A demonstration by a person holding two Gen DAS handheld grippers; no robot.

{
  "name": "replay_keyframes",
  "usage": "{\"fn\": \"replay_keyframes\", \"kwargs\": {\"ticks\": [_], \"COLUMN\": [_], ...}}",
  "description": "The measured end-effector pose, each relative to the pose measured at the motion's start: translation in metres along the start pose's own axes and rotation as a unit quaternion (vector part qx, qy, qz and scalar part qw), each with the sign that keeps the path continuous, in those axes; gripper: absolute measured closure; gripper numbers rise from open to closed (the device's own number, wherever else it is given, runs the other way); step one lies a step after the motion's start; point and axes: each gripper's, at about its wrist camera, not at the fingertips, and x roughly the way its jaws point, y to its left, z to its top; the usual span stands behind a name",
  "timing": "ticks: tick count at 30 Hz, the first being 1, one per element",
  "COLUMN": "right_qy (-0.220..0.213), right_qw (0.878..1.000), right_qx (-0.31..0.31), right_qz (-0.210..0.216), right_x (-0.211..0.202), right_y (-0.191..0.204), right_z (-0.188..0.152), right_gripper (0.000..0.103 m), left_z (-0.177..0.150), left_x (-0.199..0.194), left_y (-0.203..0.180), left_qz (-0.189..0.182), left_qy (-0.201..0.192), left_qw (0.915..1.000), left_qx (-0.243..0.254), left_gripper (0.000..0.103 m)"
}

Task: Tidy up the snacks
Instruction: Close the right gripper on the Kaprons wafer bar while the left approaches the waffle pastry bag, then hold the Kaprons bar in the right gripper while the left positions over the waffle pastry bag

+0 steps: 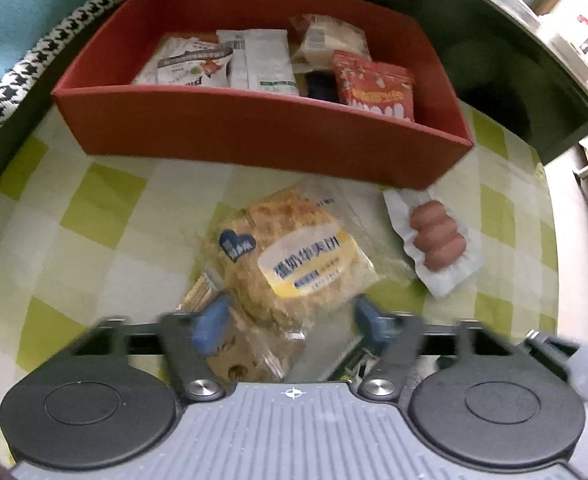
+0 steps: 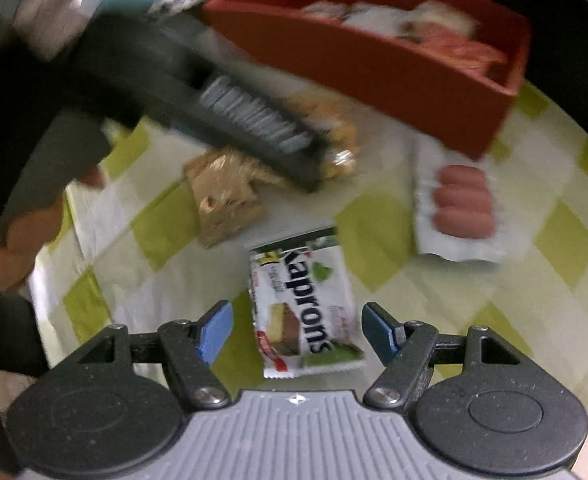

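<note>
A red box [image 1: 254,136] holds several snack packets at the far side of the checked cloth; it also shows in the right wrist view [image 2: 393,76]. My left gripper [image 1: 290,320] is open, its blue fingertips either side of a yellow bread packet [image 1: 294,248] lying on the cloth. A brown packet [image 1: 230,352] lies partly under it. A sausage pack [image 1: 437,240] lies to the right, in front of the box. My right gripper [image 2: 294,330] is open over a white "Kaprons" wafer packet [image 2: 305,308]. The left gripper's body [image 2: 230,112] shows blurred in the right wrist view.
The green and white checked cloth [image 1: 94,208] covers the table. A houndstooth cushion [image 1: 34,64] lies at the far left. The sausage pack [image 2: 457,204] and brown packet [image 2: 226,196] lie ahead of the right gripper. A shelf stands at the far right.
</note>
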Motion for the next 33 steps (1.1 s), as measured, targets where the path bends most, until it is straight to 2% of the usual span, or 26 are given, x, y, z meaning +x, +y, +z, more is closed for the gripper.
{"fn": "replay_keyframes", "kwargs": {"ticks": [2,4,8,10,12,15,20,22,25,27,30,33], "right_qy": [0.007,0.006,-0.003,-0.007,-0.009,-0.013,-0.033,-0.042,-0.048,-0.050,-0.056,-0.061], "right_qw": [1.000,1.000,1.000,1.000,0.999,0.999,0.997,0.997,0.996,0.996,0.995,0.994], "right_qx": [-0.014,-0.009,0.013,0.025,0.032,0.042,0.064,0.069,0.072,0.074,0.078,0.084], "right_qz": [-0.018,-0.024,-0.022,-0.018,-0.018,-0.009,-0.004,0.001,0.006,0.008,0.014,0.019], "right_x": [0.008,0.010,0.005,0.002,-0.001,-0.005,-0.020,-0.020,-0.017,-0.015,-0.014,-0.014], "right_y": [0.004,0.003,-0.005,-0.012,-0.017,-0.025,-0.041,-0.037,-0.033,-0.033,-0.034,-0.035], "right_z": [0.000,0.001,-0.002,-0.005,-0.011,-0.017,-0.020,-0.018,-0.016,-0.014,-0.016,-0.019], "right_gripper": [0.030,0.031,0.043,0.043,0.043,0.044,0.044,0.044,0.044,0.044,0.044,0.044], "left_z": [0.003,0.008,0.016,0.017,0.017,0.015,0.010,0.007,0.002,0.001,0.005,0.014], "left_x": [0.005,0.013,0.027,0.028,0.026,0.019,0.008,0.004,0.000,-0.005,-0.007,0.001], "left_y": [-0.001,-0.001,0.005,0.006,0.006,0.008,0.014,0.016,0.027,0.035,0.034,0.020], "left_qz": [0.002,0.010,-0.007,-0.013,-0.014,-0.020,-0.020,-0.028,-0.042,-0.046,-0.034,-0.023], "left_qy": [0.001,0.004,0.021,0.022,0.018,0.009,0.000,0.009,0.015,0.015,-0.004,-0.013], "left_qw": [1.0000,0.9999,0.9993,0.9986,0.9981,0.9972,0.9970,0.9976,0.9954,0.9915,0.9881,0.9863], "left_qx": [0.004,0.003,-0.031,-0.046,-0.057,-0.072,-0.075,-0.063,-0.085,-0.121,-0.150,-0.163], "left_gripper": [0.015,0.008,0.006,0.008,0.016,0.022,0.027,0.027,0.015,0.012,0.005,0.003]}}
